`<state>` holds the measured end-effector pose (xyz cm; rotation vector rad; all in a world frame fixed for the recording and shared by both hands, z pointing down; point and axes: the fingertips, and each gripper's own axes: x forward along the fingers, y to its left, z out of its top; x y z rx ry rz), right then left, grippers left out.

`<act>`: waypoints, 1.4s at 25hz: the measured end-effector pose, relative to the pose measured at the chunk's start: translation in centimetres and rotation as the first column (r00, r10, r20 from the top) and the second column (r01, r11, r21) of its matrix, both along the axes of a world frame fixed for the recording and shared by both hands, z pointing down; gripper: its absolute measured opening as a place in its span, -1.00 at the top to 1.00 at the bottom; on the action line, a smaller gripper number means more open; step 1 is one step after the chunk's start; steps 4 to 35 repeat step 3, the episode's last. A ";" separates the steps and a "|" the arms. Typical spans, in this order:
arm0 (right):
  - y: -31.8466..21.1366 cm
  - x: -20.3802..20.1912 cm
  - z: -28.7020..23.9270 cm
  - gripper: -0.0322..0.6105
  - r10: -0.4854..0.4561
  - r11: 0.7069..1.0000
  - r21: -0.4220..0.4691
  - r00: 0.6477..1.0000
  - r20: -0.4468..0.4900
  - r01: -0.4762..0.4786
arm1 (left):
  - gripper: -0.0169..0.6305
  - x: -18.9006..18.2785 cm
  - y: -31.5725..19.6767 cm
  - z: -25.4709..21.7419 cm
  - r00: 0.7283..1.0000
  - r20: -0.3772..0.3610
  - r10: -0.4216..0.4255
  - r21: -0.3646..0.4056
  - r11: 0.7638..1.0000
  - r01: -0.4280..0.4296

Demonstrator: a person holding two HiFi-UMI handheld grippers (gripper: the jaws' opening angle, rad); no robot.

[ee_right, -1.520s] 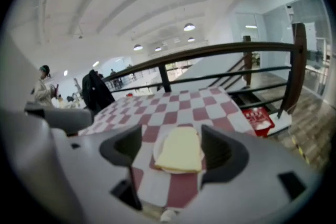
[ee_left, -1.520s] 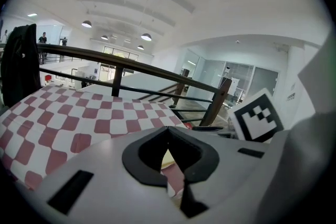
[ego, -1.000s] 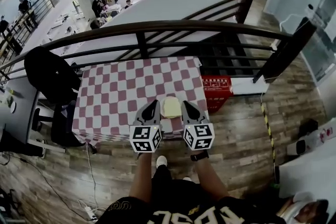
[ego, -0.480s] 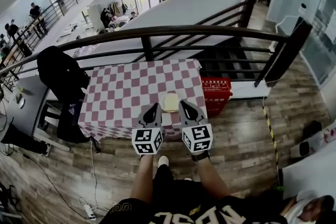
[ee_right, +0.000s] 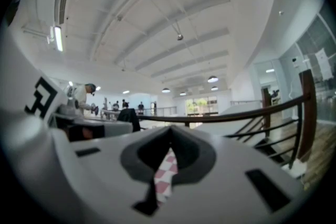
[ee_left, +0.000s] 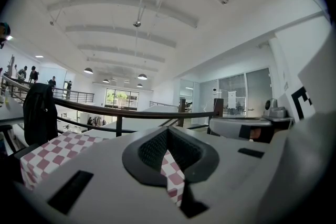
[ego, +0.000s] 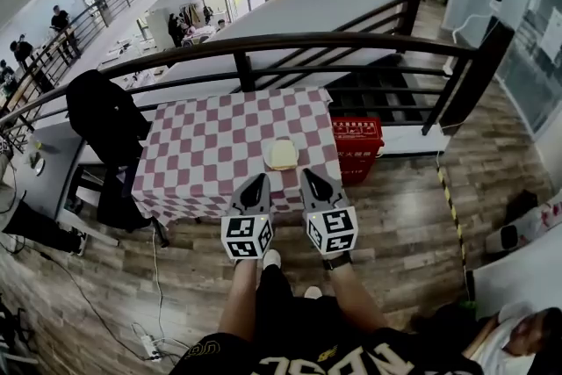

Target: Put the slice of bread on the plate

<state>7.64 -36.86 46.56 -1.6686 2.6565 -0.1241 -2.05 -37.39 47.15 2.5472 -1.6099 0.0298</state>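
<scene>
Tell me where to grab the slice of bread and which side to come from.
Take the slice of bread by its near edge, coming from the person's side of the checked table. It lies flat close to that front edge, thin and broad, so pinching across its thickness probably beats spanning it from above.

The bread (ego: 283,155) covers most of the plate (ego: 264,153)

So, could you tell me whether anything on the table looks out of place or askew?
Nothing stands out: the bread slice lies flat on the plate, on the checkered tablecloth, and nothing looks spilled or damaged.
</scene>
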 end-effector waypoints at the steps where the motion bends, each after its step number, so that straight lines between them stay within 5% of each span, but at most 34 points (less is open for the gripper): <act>1: 0.6 0.1 0.2 0.85 0.002 1.000 -0.005 1.000 0.002 -0.002 | 0.89 0.0 0.5 0.1 1.000 0.000 0.002 -0.004 1.000 -0.002; 35: 1.9 0.4 0.7 0.85 0.010 1.000 -0.014 1.000 0.007 -0.010 | 0.89 0.3 1.5 0.4 1.000 0.004 0.011 -0.015 1.000 -0.011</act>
